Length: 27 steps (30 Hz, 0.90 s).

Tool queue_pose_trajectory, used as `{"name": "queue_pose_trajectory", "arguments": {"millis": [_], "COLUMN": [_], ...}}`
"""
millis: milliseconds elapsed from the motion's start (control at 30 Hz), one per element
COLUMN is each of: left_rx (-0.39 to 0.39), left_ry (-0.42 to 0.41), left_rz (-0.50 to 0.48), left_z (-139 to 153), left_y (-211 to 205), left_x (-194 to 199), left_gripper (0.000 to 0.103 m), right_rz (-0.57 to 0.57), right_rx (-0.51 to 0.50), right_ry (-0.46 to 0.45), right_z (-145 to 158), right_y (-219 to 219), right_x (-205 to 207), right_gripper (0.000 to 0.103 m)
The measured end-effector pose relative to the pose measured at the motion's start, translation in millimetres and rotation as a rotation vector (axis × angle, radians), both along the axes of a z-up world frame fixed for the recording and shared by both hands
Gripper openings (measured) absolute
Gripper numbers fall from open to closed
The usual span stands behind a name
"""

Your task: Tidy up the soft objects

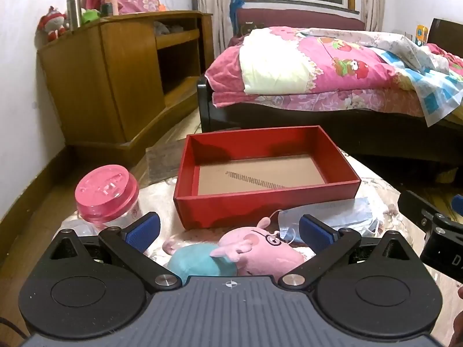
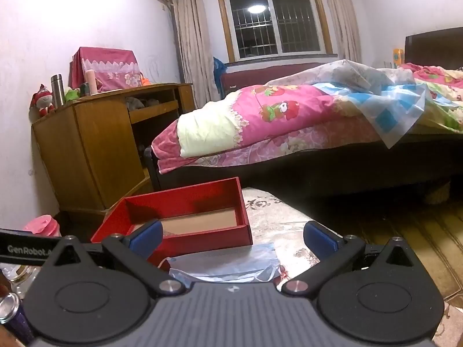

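An empty red box (image 1: 260,199) with a brown floor stands on a floral-clothed table (image 1: 376,196). In front of it lie a pink pig plush with a teal body (image 1: 254,251) and a stack of pale blue face masks (image 1: 341,214). My left gripper (image 1: 230,232) is open, its blue pads wide apart above and on either side of the plush, not touching it. In the right wrist view my right gripper (image 2: 233,238) is open too, hovering over the face masks (image 2: 228,266), with the red box (image 2: 185,231) just beyond its left pad.
A clear jar with a pink lid (image 1: 107,196) stands left of the box. A bed with pink quilts (image 1: 332,66) lies behind the table and a wooden cabinet (image 1: 115,81) stands at the left wall. The other gripper's black body (image 1: 434,231) shows at the right edge.
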<state>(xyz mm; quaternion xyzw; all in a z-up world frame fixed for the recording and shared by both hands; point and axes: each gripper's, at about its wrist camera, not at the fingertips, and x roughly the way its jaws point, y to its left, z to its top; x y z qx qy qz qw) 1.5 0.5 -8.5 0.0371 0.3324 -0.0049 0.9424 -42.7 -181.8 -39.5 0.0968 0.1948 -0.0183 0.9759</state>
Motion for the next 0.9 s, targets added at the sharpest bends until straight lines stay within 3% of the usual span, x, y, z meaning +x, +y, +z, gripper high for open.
{"name": "queue_pose_trajectory", "arguments": {"millis": [900], "left_rx": [0.019], "left_ry": [0.010], "left_rz": [0.007], "left_z": [-2.8], "left_y": [-2.1], "left_x": [0.2], "left_gripper": [0.098], "right_rz": [0.006], "right_rx": [-0.015], "right_ry": [-0.005], "right_z": [3.1], "right_y": [2.8], "right_x": [0.7], "right_gripper": [0.079]}}
